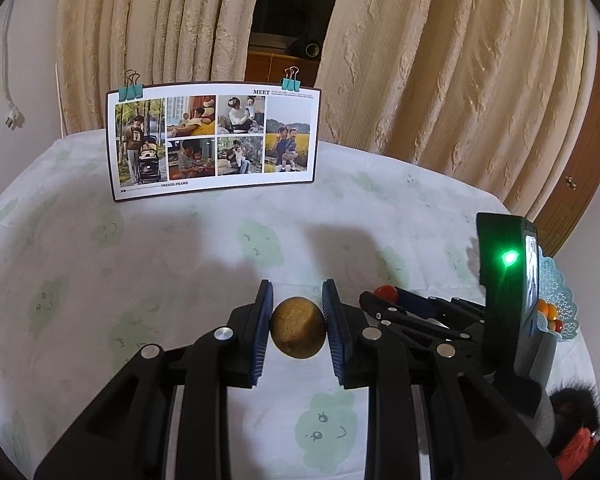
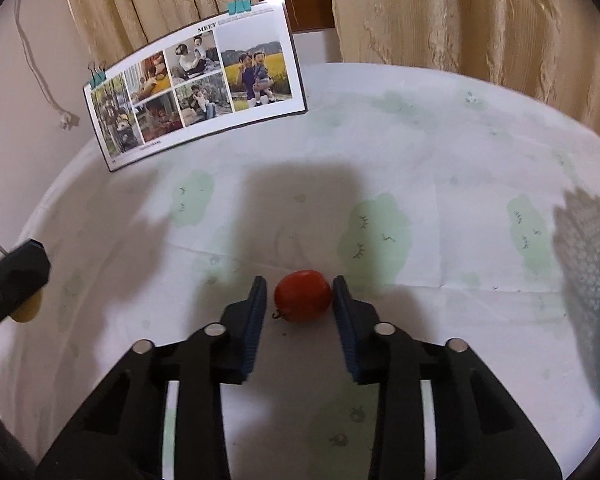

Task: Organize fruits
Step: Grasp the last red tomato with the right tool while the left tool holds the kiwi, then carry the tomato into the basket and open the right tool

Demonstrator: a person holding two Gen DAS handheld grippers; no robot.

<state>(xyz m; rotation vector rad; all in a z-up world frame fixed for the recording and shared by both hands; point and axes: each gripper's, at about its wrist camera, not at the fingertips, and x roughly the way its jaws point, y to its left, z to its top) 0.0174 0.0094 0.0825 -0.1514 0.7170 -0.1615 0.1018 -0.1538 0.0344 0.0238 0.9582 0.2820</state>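
Beige curtains (image 1: 420, 60) hang behind a desk (image 1: 100, 260) covered with a white cloth printed with pale green faces. At the far left a white cord with a plug (image 1: 12, 116) dangles down the wall. Next to it, at the back of the desk, a photo card (image 1: 214, 140) stands upright with two teal binder clips (image 1: 131, 90) on its top edge. Nearer the middle, the left tongs (image 1: 297, 286) are closed tight on a round brown fruit (image 1: 298, 328), which is held clear above the cloth. To their right, the right tongs (image 2: 300, 280) point down at the desk and are closed narrow on a red fruit (image 2: 303, 296) with a small stem, which sits on the cloth between the blue pads (image 2: 342, 312). At the far right edge stands a light-blue lattice basket (image 1: 560, 300) holding small orange and red fruits (image 1: 550, 312).
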